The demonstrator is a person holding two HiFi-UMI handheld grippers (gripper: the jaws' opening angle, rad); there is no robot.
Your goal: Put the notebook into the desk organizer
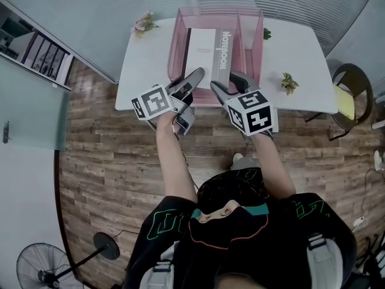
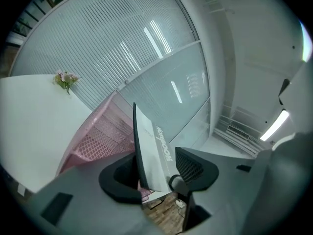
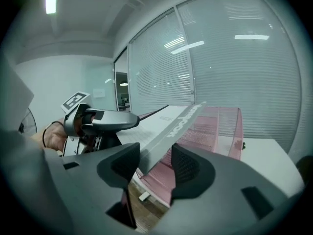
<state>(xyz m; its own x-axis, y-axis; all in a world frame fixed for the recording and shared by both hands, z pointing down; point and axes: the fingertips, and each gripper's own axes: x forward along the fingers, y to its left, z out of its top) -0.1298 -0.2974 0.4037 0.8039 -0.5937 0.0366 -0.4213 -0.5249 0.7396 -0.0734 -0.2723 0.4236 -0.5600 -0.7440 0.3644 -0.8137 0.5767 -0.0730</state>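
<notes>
Head view first: the white bench [image 1: 301,47] has the pink mesh desk organizer [image 1: 255,35] sitting at its middle, and the notebook [image 1: 207,56] is lying lengthwise inside it, spine on the right, near end out toward the front edge of the bench. The left tool [image 1: 191,84] and right tool [image 1: 230,84] are both at that near end, one on each corner. A little plant [image 1: 289,82] is on the bench to the right and a sprig of flowers [image 1: 144,23] sits at the far left corner. There's wood floor [image 1: 108,161] below.

Left gripper view: the notebook [image 2: 151,151] stands on edge between the jaws of the left tool [image 2: 157,173]. It's up against one pad, but there's a clear gap to the other, so I'd call this one released, not clamping. The organizer [image 2: 105,136] is right behind it, and the flowers [image 2: 66,80] are farther back on the bench [image 2: 34,126].

Right gripper view: the spine corner of the notebook [image 3: 161,126] pokes down between the jaws of the right tool [image 3: 156,168], and the jaws are spread wider than the book is thick, so this one is let go as well. The book slopes up and away over the organizer [image 3: 215,126], with the left tool over at the opposite corner. The fisheye is rough here, so I honestly can't tell whether the near end is resting on the organizer's front lip or just above it.
</notes>
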